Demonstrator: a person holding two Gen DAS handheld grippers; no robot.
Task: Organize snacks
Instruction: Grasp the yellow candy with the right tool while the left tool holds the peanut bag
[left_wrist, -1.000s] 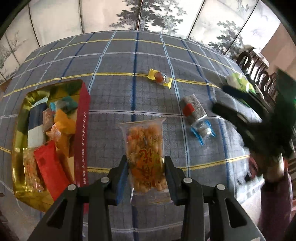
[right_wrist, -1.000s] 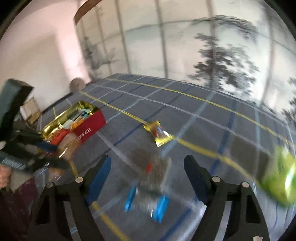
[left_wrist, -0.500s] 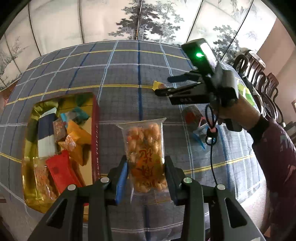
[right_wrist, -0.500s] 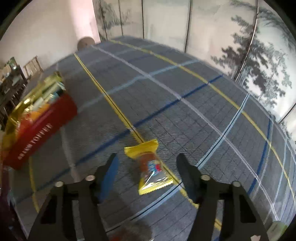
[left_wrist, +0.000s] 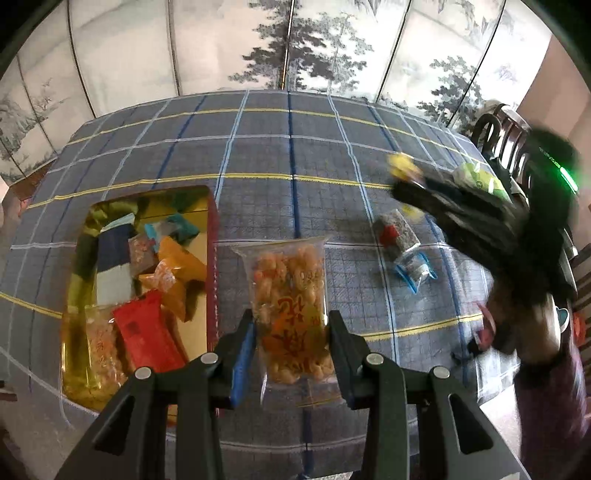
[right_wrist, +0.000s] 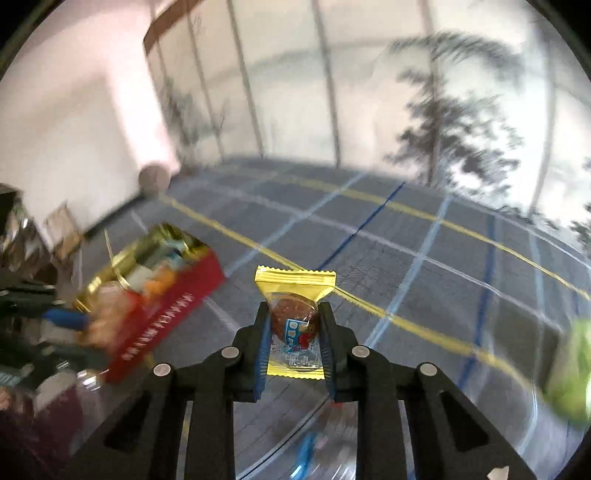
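While I hold both grippers above the plaid tablecloth (left_wrist: 295, 206):
Left gripper (left_wrist: 291, 332): clamps my clear peanut bag (left_wrist: 290, 302), just right of the red tin (left_wrist: 212, 280).
Right gripper (right_wrist: 293, 325): pinches my yellow candy (right_wrist: 295, 295), right of that tin.

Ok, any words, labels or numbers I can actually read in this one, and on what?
No text can be quoted; nothing reads cleanly.
Red box: white capitals along its side, upside down and motion-blurred, unreadable.
Clear snack bag: large red-orange characters, too stylised and creased to make out.
Yellow candy wrapper: blue printed label, print too small.
Grey packet: a red mark only, no legible words.
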